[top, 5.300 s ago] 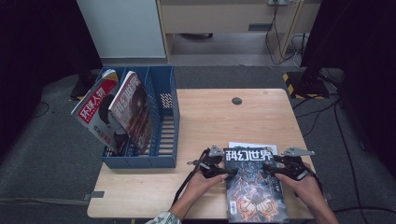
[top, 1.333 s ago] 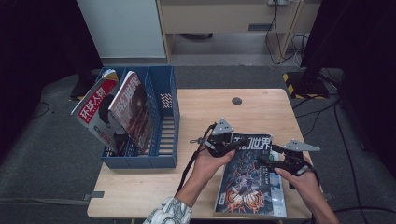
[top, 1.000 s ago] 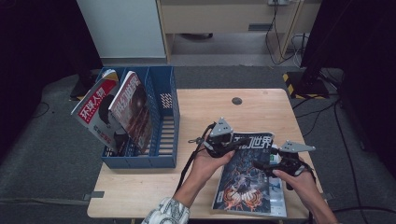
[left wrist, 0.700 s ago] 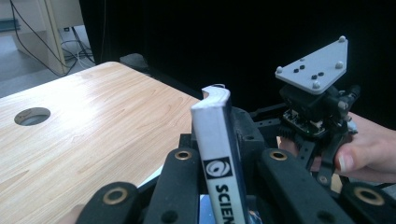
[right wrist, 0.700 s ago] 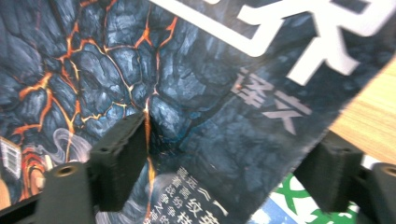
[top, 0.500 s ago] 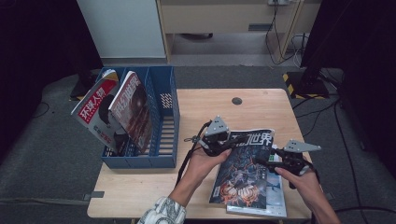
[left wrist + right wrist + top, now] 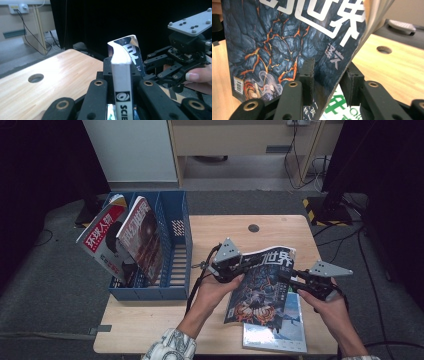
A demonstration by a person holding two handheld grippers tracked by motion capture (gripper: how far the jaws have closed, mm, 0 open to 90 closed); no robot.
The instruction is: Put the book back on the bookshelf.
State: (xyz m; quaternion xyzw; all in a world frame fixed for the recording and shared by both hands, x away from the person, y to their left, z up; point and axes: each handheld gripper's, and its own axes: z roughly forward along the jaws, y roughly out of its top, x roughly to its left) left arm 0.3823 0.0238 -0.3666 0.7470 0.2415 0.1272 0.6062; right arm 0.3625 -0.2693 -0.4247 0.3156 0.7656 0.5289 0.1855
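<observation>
Magazine (image 7: 260, 285) now higher off table (image 7: 165, 320)

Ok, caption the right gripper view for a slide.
Right gripper straddling the dark magazine's edge above the table.

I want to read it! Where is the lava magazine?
High view: the lava magazine hangs above the table's right half, between the left gripper and right gripper, over another magazine.

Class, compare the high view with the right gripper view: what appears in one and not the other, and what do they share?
High view alone: the blue rack holding two magazines, and both hands. Right gripper view alone: the barcode on the dark magazine, and the right gripper with its jaws around that magazine's edge. Shared: the dark magazine, the green-lettered magazine beneath it, the table and its round hole.
</observation>
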